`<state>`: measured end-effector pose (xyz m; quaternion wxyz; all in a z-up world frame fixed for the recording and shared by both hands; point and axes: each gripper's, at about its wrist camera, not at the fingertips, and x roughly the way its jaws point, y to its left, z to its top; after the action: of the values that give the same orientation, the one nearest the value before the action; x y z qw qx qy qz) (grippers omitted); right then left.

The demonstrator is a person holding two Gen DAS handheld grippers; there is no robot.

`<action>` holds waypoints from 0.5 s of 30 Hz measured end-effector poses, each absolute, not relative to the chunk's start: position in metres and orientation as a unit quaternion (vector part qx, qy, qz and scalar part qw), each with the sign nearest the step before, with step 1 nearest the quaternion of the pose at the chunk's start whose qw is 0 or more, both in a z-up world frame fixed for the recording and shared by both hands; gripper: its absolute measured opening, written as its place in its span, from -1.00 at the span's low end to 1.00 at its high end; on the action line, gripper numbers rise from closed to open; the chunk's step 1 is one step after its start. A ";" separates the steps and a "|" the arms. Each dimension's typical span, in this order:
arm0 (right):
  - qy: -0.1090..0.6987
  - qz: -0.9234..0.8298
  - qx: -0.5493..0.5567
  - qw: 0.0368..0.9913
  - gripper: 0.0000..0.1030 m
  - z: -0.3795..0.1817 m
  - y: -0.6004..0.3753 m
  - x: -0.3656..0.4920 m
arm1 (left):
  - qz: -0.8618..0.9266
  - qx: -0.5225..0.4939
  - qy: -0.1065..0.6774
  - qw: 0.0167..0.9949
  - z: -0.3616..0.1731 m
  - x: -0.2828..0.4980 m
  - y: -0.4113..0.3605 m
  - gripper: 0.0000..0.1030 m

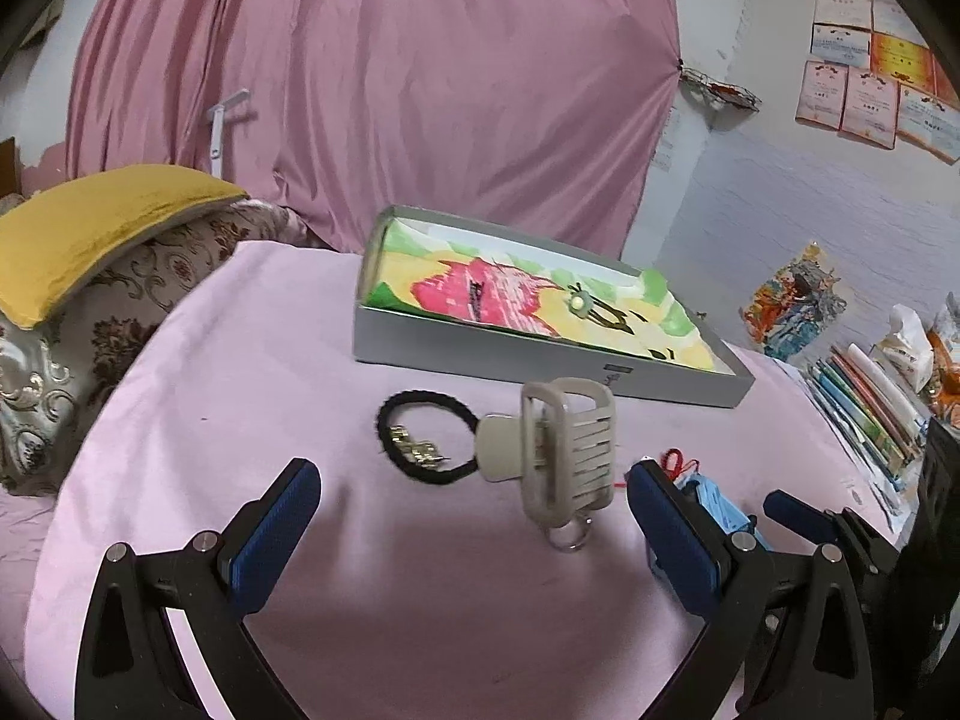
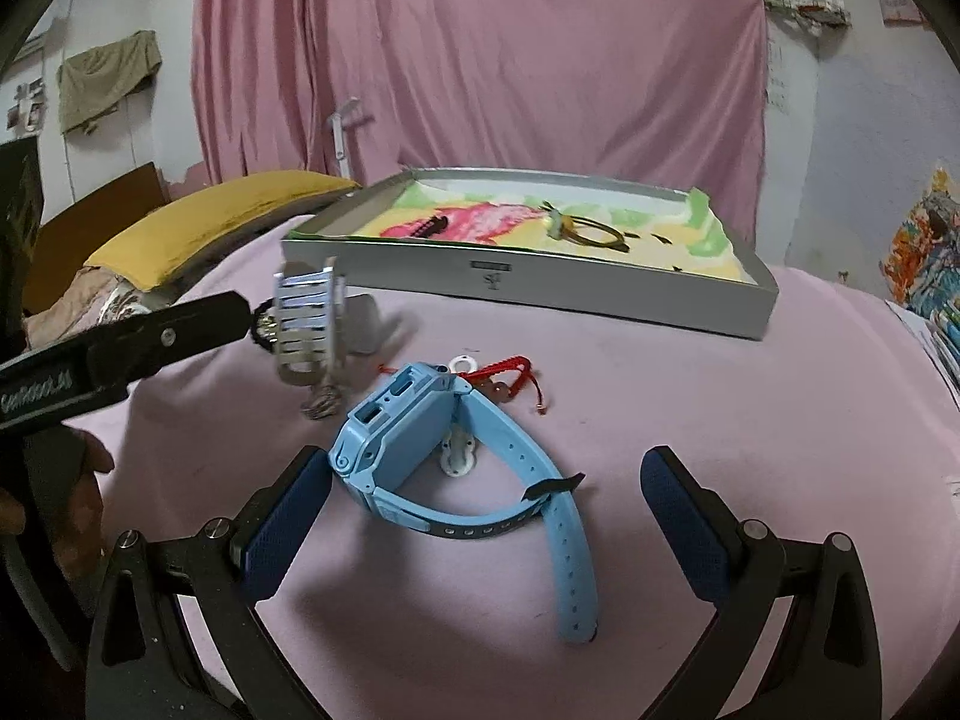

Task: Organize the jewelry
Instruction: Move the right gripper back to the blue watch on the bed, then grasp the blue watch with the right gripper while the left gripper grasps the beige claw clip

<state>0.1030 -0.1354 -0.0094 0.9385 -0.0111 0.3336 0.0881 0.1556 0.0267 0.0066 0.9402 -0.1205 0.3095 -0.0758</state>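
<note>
the left claw is wide open and holds nothing; its two blue pads stand on either side of the beige plastic hair claw clip, which rests on the pink sheet of the bed with a small metal ring at its near end. the spread looks chosen so that the bulky clip can fit between the pads before they close. just beside the clip, and touching it, lies the black elastic hair tie with a gold charm.

the right claw is also wide open and empty. the light blue plastic smartwatch with its rubber strap lies between its pads, its body close to the left one, so this claw seems ready for the watch. behind the watch are a red cord bracelet with beads and a small white piece half hidden under the strap.

further back on the bed stands the shallow grey box lined with a colourful printed cloth. a dark hair clip and a hair tie with a pale flower already lie in it, so it is probably where the loose pieces should go; most of the task is not yet done
</note>
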 end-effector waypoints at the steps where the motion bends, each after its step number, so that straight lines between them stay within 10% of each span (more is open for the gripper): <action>1: 0.338 0.088 -0.009 0.937 0.96 -0.008 -0.138 0.106 | -0.079 -0.121 0.313 0.939 0.006 0.157 0.025 1.00; 7: 0.345 0.087 -0.003 0.934 0.91 -0.006 -0.146 0.117 | -0.100 -0.122 0.322 0.933 0.004 0.168 0.014 0.87; 15: 0.340 0.100 0.015 0.935 0.32 -0.009 -0.151 0.121 | -0.125 -0.110 0.339 0.926 0.001 0.181 -0.004 0.39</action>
<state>0.1214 -0.1510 -0.0095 0.9350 0.0150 0.3398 0.1001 0.1807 -0.0035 0.0012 0.9259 -0.1100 0.3393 -0.1245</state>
